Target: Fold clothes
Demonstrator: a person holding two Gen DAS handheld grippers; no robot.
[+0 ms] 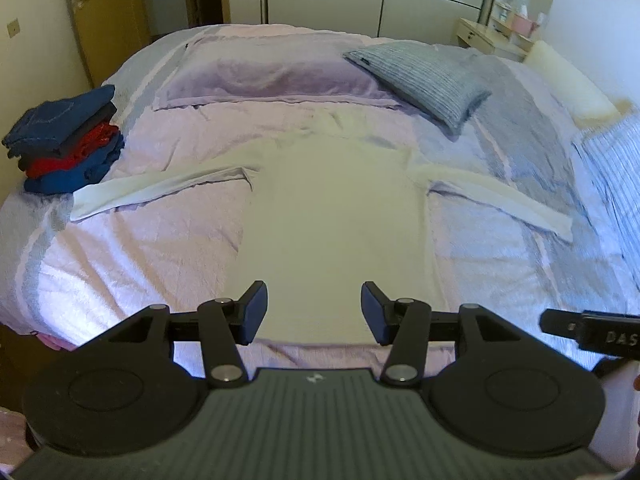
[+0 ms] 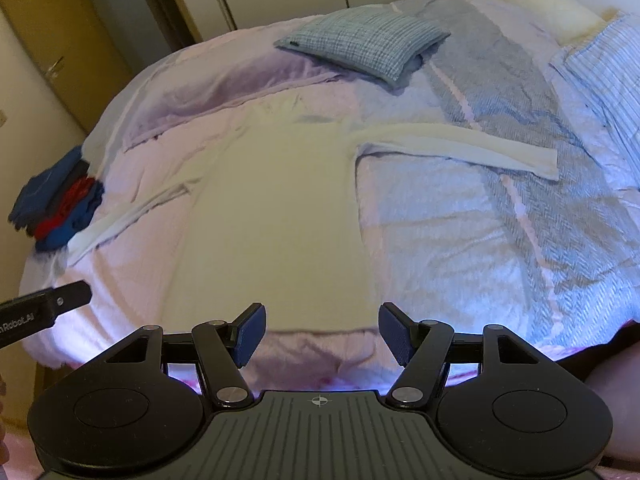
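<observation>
A pale long-sleeved shirt (image 1: 332,220) lies flat on the bed, both sleeves spread sideways, hem toward me. It also shows in the right wrist view (image 2: 276,216). My left gripper (image 1: 314,312) is open and empty, hovering above the shirt's hem. My right gripper (image 2: 322,330) is open and empty, above the hem near the bed's front edge. Part of the right gripper (image 1: 592,330) shows at the right edge of the left wrist view, and part of the left gripper (image 2: 44,306) at the left edge of the right wrist view.
A stack of folded blue and red clothes (image 1: 66,140) sits at the bed's left edge, touching the left sleeve end. A lilac pillow (image 1: 272,72) and a grey striped pillow (image 1: 424,76) lie at the far side. A striped cloth (image 2: 600,72) lies at the right. A wardrobe stands behind.
</observation>
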